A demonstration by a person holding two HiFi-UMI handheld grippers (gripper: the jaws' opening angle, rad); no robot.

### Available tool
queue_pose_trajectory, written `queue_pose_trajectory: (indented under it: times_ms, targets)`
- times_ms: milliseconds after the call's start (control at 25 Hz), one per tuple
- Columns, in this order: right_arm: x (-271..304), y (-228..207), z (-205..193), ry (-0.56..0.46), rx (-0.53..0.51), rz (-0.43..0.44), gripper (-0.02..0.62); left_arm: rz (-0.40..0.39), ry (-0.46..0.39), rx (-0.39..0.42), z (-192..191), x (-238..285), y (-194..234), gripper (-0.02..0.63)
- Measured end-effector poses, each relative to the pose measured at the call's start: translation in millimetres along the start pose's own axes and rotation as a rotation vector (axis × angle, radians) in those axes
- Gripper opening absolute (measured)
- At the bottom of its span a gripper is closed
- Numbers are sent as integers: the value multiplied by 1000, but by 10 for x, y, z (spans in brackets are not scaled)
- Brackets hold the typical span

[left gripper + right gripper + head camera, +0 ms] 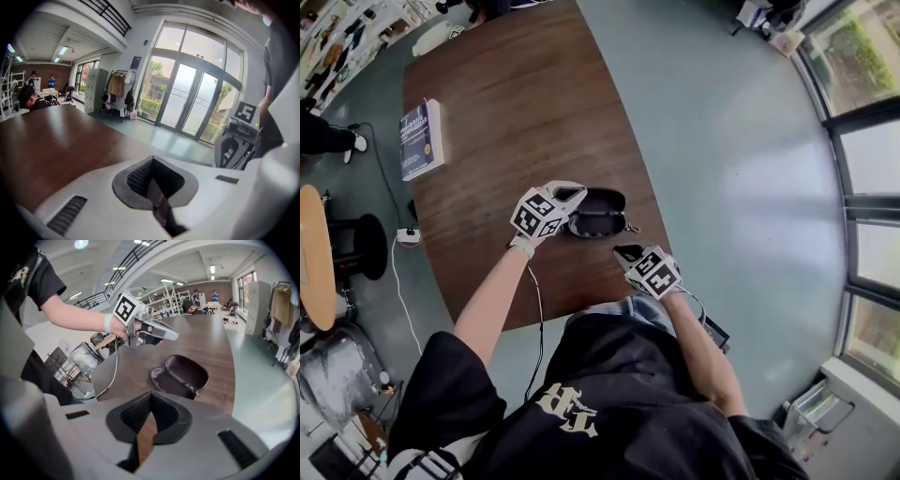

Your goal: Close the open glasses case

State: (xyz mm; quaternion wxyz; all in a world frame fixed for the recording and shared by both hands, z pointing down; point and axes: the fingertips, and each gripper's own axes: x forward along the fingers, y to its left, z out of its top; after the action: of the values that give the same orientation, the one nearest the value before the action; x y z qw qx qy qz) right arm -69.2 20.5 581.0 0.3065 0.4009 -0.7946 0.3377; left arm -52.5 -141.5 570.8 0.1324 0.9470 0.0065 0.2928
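The open glasses case point(598, 214), dark with a dark lining, lies flat on the brown table point(516, 103) near its right edge; it shows again in the right gripper view point(180, 376). My left gripper point(572, 194) hovers just left of and above the case's left end, jaws together, holding nothing. In its own view point(152, 176) the case is hidden. My right gripper point(625, 251) hangs near the table's front edge, a short way in front of the case, also shut and empty point(149, 416). From it I see the left gripper point(150, 331) above the case.
A book point(422, 139) lies at the table's left edge. A round wooden table point(314, 253), a black stool point(361, 244) and a power strip point(408, 236) with cable stand on the floor to the left. Grey floor point(741, 169) runs to the right.
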Motion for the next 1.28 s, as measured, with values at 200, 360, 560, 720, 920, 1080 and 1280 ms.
queue_pose_trajectory:
  times_ms: [200,360,560,720,920,1080,1280]
  targets:
    - [379,-74,7,9,69,-2,-12,-19,57,22,-56,234,342,6]
    - [599,-126,-95,29,124,-15,-12,-34,98,21,-127,418,565,6]
    - [832,-188,-162,32,201,-34,-12,-55,162,25,-266,615,816,6]
    - [902,-263,-205,26,253,-52,-12,-93,240,48,-410,812,829,6]
    - [964,-317,-260,19,300,-33,-12,-143,338,126,-551,1016,702,6]
    - [980,-367,-289,22,312,-33,-12,-186,377,201,-575,1088,577,6]
    - [996,-382,-312,19,328,-33,-12,-235,393,199,-550,1047,434,6]
